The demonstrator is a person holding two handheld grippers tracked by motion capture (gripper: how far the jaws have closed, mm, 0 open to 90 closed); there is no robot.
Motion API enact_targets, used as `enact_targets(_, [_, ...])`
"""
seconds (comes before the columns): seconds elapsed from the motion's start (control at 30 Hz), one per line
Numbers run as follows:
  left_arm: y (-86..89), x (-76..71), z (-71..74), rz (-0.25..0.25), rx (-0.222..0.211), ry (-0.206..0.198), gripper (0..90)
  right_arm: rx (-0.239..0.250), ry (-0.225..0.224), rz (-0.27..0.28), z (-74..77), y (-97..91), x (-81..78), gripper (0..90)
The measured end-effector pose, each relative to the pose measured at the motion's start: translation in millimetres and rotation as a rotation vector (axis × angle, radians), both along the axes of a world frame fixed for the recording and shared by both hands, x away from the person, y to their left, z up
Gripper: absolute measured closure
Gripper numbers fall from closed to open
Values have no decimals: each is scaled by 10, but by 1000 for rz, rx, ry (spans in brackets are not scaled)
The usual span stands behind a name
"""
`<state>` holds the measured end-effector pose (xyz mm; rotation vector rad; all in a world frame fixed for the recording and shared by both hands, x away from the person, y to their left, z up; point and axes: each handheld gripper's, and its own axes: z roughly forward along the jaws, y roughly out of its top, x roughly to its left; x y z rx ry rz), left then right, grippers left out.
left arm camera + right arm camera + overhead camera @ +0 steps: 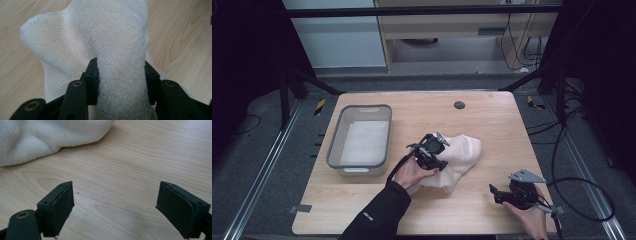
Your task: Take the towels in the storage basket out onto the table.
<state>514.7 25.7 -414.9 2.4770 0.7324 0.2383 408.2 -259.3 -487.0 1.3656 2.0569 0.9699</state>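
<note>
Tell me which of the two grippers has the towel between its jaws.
The left gripper, the one over the middle of the table: a fold of the white towel sits between its jaws. The right gripper has only bare wood between its wide-open jaws.

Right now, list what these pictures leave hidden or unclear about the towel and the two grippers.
- Towel, high view: the left gripper and hand cover its near-left part.
- Towel, left gripper view: cut off by the top edge; whether the pads still press the fold between them is unclear.
- Right gripper, high view: too small and dark to read its jaws.
- Basket: near inner wall hidden.
</note>
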Motion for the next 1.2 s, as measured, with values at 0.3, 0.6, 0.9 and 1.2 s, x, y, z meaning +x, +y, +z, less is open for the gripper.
enact_targets(0.3, [37, -7, -24, -3, -8, -2, 489, -5, -1, 2, -4, -2, 2, 140])
enact_targets(0.6, [137, -35, 20, 10, -42, -15, 376, -8, -2, 3, -6, -6, 6, 135])
enact_targets(0.9, [270, -83, 115, 19, -85, -42, 299, -9, -3, 3, -5, -9, 6, 132])
enact_targets(1.2, [509, -203, 253, 46, -172, -80, 269, -1, 5, -2, -1, -6, 3, 127])
